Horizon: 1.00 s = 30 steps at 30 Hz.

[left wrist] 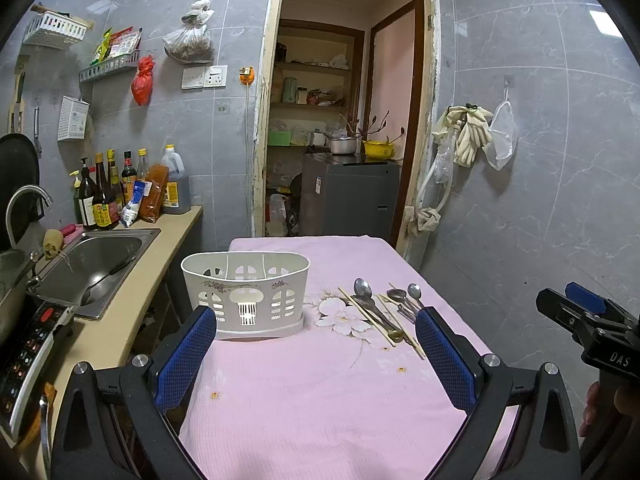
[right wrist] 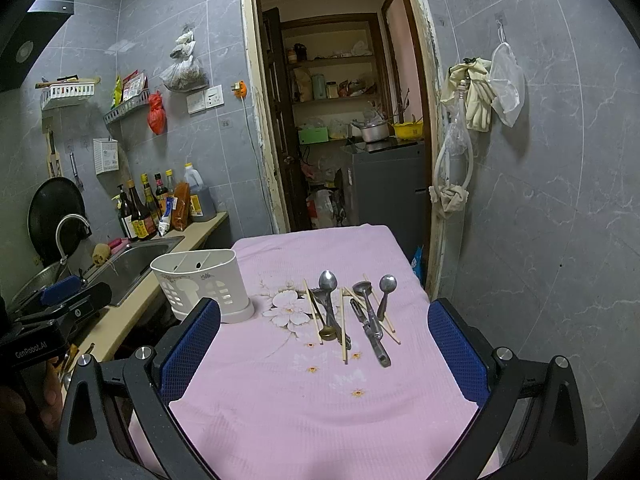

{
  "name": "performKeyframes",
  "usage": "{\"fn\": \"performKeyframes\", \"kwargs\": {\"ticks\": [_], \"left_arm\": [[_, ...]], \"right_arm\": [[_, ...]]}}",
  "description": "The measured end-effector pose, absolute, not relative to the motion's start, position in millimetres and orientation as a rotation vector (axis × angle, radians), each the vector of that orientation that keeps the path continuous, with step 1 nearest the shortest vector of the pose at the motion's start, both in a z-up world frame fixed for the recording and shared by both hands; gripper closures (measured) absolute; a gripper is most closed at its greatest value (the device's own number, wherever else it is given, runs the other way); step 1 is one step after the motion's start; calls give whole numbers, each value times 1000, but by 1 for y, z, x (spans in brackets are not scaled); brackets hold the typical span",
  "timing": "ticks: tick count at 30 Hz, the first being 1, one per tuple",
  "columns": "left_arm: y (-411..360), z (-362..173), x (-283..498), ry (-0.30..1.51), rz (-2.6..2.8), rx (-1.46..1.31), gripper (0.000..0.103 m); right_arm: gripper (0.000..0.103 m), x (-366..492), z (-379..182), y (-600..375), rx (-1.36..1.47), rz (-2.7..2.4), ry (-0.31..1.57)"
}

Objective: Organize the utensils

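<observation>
Nearest of all, the left gripper (left wrist: 316, 344) hangs low over the front of the bench (left wrist: 320, 400), its blue-padded fingers (left wrist: 186, 354) spread wide with nothing between them. The right gripper (right wrist: 324, 344) is the same beside it: wide open, empty, held above the pink cloth (right wrist: 320, 408) that covers the bench.

Past the fingers, the utensils lie in a loose heap on the cloth, to the right of centre: metal spoons (right wrist: 329, 282), some crossing each other, and wooden chopsticks (right wrist: 343, 330) scattered among and under them. One small spoon (right wrist: 387, 283) sits at the heap's right edge with its bowl pointing away.

To the left of the heap, apart from it, stands a white plastic holder (left wrist: 245, 292) with cut-out windows and divided compartments, upright near the bench's left edge. A printed flower (right wrist: 289, 306) on the cloth lies between holder and heap.

Left of the bench runs a counter with a steel sink (left wrist: 94, 264), a tap (left wrist: 28, 196) and a cluster of sauce bottles (left wrist: 108, 192). Straight ahead an open doorway (left wrist: 344, 112) shows shelves; gloves (left wrist: 470, 134) hang on the tiled wall to its right.
</observation>
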State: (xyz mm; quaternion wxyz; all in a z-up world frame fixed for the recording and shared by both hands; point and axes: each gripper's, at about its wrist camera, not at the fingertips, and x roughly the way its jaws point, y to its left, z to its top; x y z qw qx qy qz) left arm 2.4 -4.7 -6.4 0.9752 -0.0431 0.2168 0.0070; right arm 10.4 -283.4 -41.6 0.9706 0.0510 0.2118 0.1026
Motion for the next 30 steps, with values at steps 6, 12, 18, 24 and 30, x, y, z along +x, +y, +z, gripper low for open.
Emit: {"fn": "performKeyframes", "kwargs": {"ticks": [6, 12, 18, 24, 30], "left_arm": [[-5, -7, 3, 438, 14, -89, 2], [-4, -6, 2, 438, 14, -89, 2], [-5, -7, 2, 437, 14, -90, 2], [-4, -6, 2, 437, 13, -91, 2], [-4, -6, 2, 437, 13, -92, 2]], "right_arm": [[1, 10, -41, -283, 103, 208, 428], [1, 10, -41, -283, 103, 208, 427], [1, 9, -40, -283, 103, 208, 428], [1, 9, -40, -283, 103, 207, 428], [1, 9, -40, -283, 103, 208, 427]]}}
